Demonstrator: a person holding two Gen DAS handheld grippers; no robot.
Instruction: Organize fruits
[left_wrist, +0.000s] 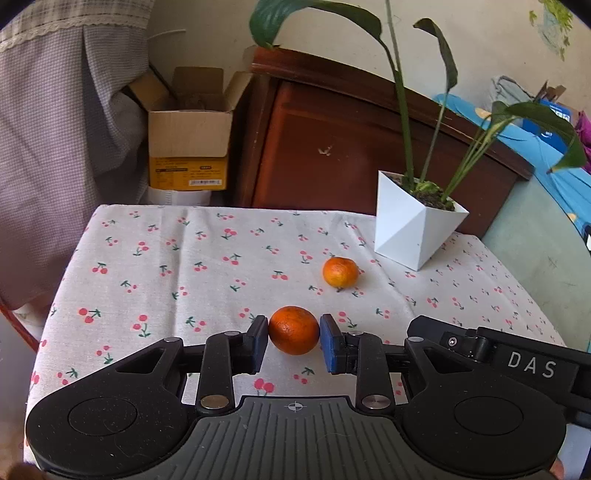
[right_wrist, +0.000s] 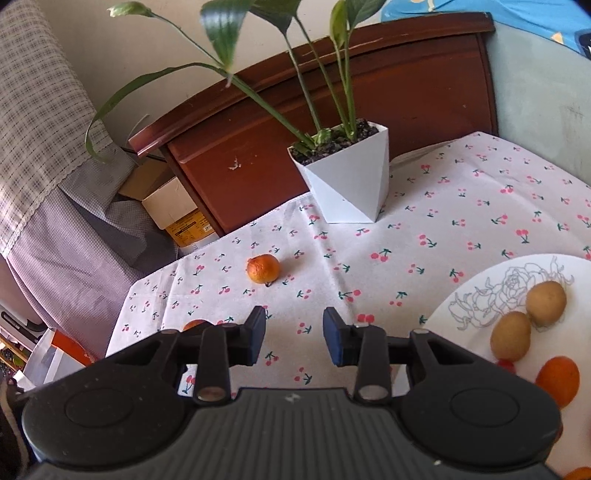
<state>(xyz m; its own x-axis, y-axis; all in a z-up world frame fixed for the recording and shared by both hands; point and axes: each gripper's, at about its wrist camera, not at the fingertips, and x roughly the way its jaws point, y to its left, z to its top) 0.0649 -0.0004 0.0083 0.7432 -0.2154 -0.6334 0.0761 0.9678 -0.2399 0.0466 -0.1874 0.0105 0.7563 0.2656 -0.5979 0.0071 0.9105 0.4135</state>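
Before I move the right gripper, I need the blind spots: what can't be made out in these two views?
- Plate: cut off by the right wrist frame edge and gripper body; total fruit on it unknown.
- Orange fruit on plate: partly behind the right gripper.
- Held orange: whether the left gripper has lifted it off the cloth is unclear.
- Cardboard box: contents too dark in the left wrist view.

I read this as a home bedroom. Behind the bench (left_wrist: 236, 280), draped in cherry-print cloth, stands a dark wooden footboard (left_wrist: 332, 147) with blue bedding (left_wrist: 546, 147) beyond it. On the bench sits a potted plant (left_wrist: 417, 221); behind its far left corner, an open cardboard box (left_wrist: 188, 147) and checked fabric (left_wrist: 55, 129).
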